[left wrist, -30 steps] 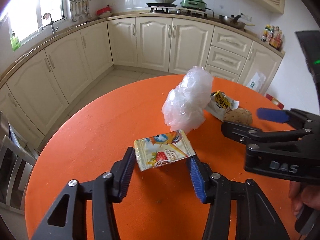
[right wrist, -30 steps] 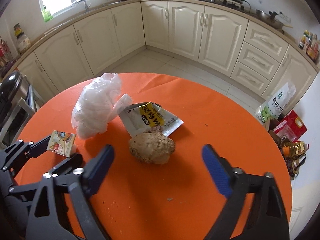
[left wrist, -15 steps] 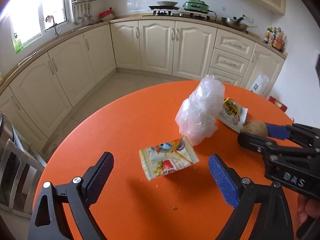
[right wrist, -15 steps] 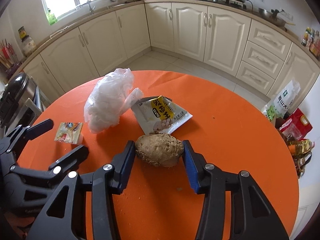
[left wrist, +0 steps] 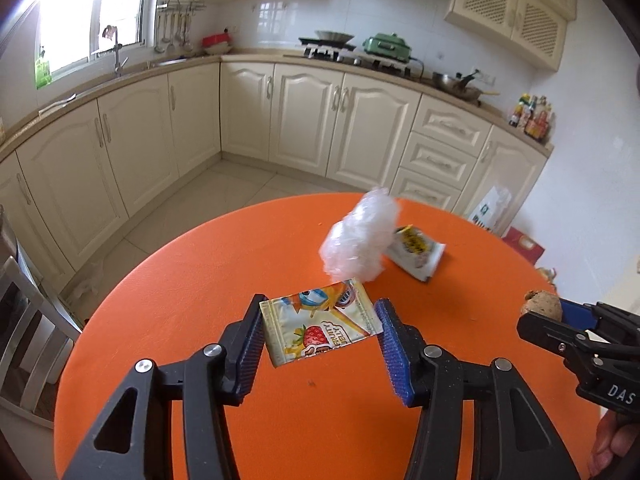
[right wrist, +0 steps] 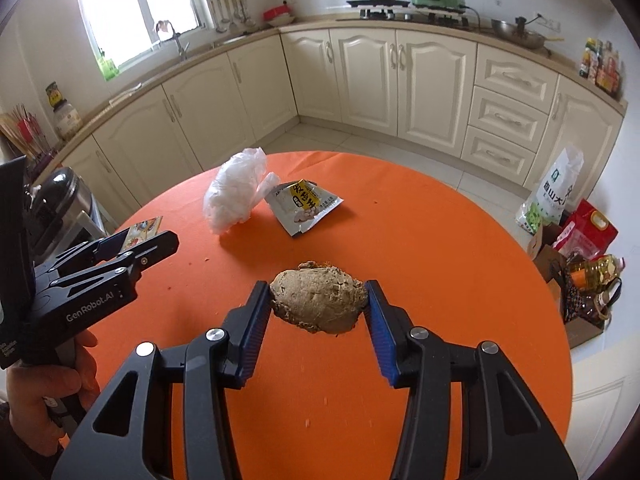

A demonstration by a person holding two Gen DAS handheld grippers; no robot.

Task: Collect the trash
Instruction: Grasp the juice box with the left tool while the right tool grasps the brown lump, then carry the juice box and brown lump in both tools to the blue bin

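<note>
A round desk (right wrist: 440, 264) with a smooth, matte orange top fills the lower half of both views, with cream panelled kitchen cabinets (right wrist: 404, 76) curving behind it.

The largest item on it is a crumpled, translucent white plastic bag (right wrist: 234, 192), puffed into a soft lump near the far edge. Touching its right side lies a torn, glossy foil snack packet (right wrist: 306, 206), silver-white with a yellow label, flat on the desk and opened at one corner.

The right gripper (right wrist: 318, 302) has black angular arms and ribbed blue pads. Its jaws are about a third open and clamped on a rough, brown, egg-shaped lump (right wrist: 320, 302) with a dry, fibrous, earthy skin, held clear of the desk with its shadow below it. The pads press on the lump's two narrow ends.

The left gripper (left wrist: 322, 330), of the same build, holds a flat rectangular sachet (left wrist: 320, 326) of shiny printed foil, with a strawberry and a cartoon eye on it. Its jaws have just been closing and now pinch the sachet by its short edges, so that it is tilted and lifted above the desk, just nearer than the plastic bag.

A hand (right wrist: 44, 396) grips the left gripper's handle at the lower left of the right wrist view. Small crumbs (right wrist: 320, 412) dot the orange surface.
</note>
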